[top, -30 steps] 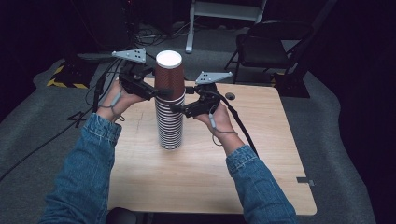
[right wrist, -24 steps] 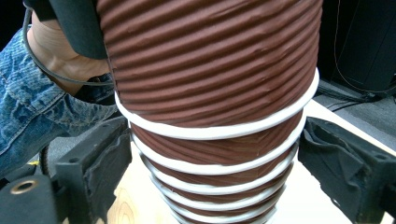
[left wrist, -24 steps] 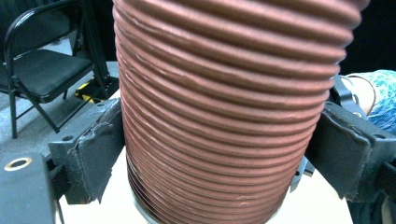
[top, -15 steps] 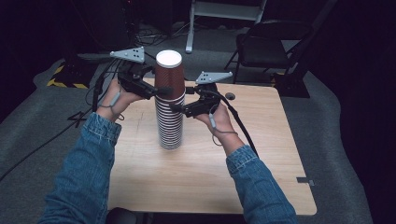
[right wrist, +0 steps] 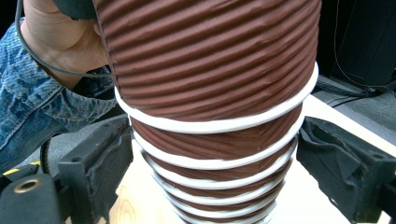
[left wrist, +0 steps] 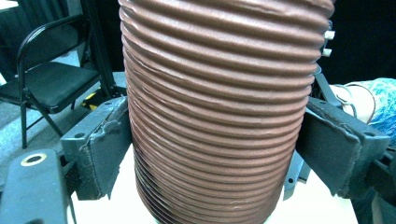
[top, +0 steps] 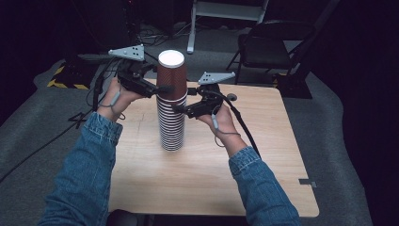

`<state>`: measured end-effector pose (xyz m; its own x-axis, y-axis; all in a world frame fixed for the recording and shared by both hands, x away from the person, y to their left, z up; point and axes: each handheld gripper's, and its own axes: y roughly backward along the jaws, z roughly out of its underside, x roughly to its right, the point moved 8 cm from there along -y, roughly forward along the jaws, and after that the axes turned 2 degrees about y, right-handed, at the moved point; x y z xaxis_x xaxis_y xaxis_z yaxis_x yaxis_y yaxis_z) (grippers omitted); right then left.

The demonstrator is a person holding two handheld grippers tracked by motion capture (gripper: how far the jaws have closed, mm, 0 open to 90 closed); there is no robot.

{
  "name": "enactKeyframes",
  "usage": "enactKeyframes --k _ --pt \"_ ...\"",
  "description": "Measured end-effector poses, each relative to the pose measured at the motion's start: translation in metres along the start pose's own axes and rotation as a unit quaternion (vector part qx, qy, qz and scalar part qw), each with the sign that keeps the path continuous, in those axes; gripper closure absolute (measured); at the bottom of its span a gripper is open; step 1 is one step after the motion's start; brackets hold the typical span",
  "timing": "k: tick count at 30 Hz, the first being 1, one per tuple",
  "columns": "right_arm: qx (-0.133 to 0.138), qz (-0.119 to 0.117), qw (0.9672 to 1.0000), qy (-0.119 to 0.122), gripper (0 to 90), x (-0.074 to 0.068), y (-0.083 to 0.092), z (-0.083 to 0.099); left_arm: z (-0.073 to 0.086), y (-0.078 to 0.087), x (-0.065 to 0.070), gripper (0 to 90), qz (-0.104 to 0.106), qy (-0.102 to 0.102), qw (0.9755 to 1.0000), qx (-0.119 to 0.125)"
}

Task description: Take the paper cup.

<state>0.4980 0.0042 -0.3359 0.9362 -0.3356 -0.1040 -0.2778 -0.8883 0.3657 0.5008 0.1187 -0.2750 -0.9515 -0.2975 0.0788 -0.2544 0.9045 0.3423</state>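
Stack of brown ribbed paper cups, upright, frame centre, on table; left tongs closing around the top cup, pads touching; right tongs closing lower, gaps visible.

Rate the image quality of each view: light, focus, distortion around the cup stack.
High view: the table is well lit, the surroundings fall to black, and the cup stack is sharp, its white top slightly blown out. Left gripper view: the stack sits very close, its ridges bulging, soft toward the edges. Right gripper view: evenly lit, white rims crisp, the sleeve behind softer.
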Motion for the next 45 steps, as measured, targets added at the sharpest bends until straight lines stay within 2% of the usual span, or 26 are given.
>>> enactKeyframes --k 3,9,11,13,14,15,20,26,33,37,45 --pt "-0.001 0.0 1.0 0.001 11.8 0.0 0.0 0.0 -0.001 0.0 -0.001 14.6 0.003 0.007 1.0 0.001" --pt "-0.005 0.003 1.0 0.001 13.1 0.001 0.002 0.0 -0.008 0.003 -0.001 16.2 -0.003 0.005 0.9999 0.009" --pt "-0.006 0.003 1.0 0.003 13.2 0.001 0.002 0.0 -0.013 0.007 0.0 17.2 -0.001 0.005 0.9995 0.03" --pt "-0.008 0.001 0.9999 0.007 13.3 -0.001 0.001 0.0 -0.025 0.016 0.003 18.1 0.007 0.008 0.9972 0.074" --pt "-0.01 0.002 0.9999 0.011 13.3 -0.002 0.001 0.0 -0.031 0.019 0.005 18.2 0.006 0.004 0.997 0.078" --pt "-0.01 0.002 0.9999 0.011 13.3 -0.002 0.001 0.0 -0.031 0.019 0.005 18.1 0.006 0.004 0.997 0.078" --pt "-0.008 0.004 0.9999 0.007 15.1 0.001 0.003 0.0 -0.046 0.022 0.009 18.2 -0.024 -0.02 0.9976 0.061" --pt "-0.006 0.006 1.0 0.003 17.6 0.002 0.006 0.0 -0.064 0.027 0.011 18.0 -0.038 -0.03 0.9964 0.07" --pt "-0.005 0.003 1.0 0.004 17.5 0.002 0.008 0.002 -0.084 0.036 0.015 17.9 -0.046 -0.04 0.9955 0.072" --pt "0.002 0.002 1.0 0.0 17.1 0.002 0.01 0.0 -0.096 0.045 0.017 17.9 -0.047 -0.042 0.9945 0.083" --pt "0.014 0.001 0.9999 0.001 16.1 0.001 0.018 -0.003 -0.106 0.055 0.025 18.0 -0.046 -0.049 0.9943 0.083"
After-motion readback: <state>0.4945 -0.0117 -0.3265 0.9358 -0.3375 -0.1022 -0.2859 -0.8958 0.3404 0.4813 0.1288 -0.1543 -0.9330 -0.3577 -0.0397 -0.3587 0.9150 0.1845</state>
